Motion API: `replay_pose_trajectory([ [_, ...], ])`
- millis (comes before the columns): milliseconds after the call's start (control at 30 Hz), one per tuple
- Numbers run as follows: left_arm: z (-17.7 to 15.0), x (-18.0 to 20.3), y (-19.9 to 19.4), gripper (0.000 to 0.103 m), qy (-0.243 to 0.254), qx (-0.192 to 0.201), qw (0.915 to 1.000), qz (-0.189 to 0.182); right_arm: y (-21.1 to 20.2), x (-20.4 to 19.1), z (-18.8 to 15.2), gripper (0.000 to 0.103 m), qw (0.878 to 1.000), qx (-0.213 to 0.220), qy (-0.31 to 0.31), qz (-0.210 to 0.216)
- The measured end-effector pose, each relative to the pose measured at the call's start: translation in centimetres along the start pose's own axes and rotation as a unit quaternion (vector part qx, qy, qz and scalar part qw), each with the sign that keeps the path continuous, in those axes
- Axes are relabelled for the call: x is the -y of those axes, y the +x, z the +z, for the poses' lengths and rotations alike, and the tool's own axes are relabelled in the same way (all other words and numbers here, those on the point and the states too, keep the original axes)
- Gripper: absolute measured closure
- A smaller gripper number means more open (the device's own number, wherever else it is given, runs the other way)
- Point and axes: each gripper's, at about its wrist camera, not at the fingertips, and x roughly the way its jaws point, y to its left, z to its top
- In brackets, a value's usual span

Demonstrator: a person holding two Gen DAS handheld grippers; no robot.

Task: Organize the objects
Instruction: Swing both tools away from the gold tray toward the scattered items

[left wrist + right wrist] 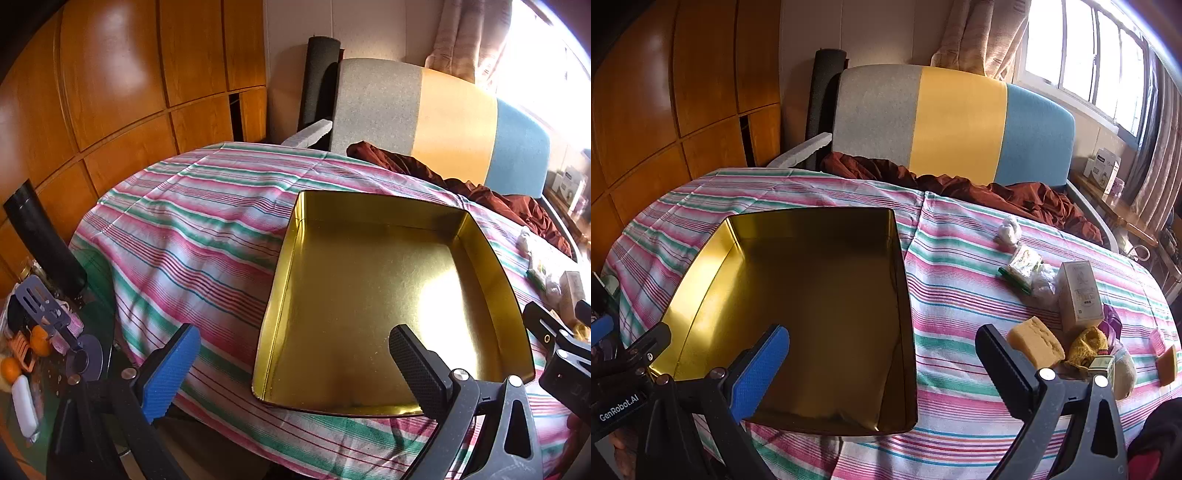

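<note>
An empty gold tin tray (480, 266) lies on the striped tablecloth; in the right wrist view the tray (701, 280) sits left of centre. My left gripper (291, 365) is open and empty over the tray's near-left edge. My right gripper (882, 363) is open and empty at the tray's near-right corner. To its right lie a yellow sponge (1036, 341), a white carton (1078, 295), a green-edged packet (1023, 267), a white wad (1008, 229), yellow knit fabric (1087, 345) and an orange block (1167, 365).
A grey-yellow-blue chair (956, 122) with dark red cloth (1015, 195) stands behind the table. Wooden cabinets (110, 92) fill the left. A low side surface at left holds oranges (40, 341), a black cylinder (44, 240) and tools. The table's near edge is close below both grippers.
</note>
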Motion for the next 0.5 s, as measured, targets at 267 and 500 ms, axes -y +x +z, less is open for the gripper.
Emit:
replay_pose_trajectory([
  [267,0.4,1.9,-0.3,0.000,0.027,0.005,0.9996,-0.010,0.4,2.3,-0.1,0.000,1.000,-0.008,0.019,-0.005],
  [500,0.4,3.7,-0.4,0.000,0.052,0.006,0.9982,-0.029,0.4,5.7,-0.2,0.000,0.999,-0.006,0.040,-0.021],
])
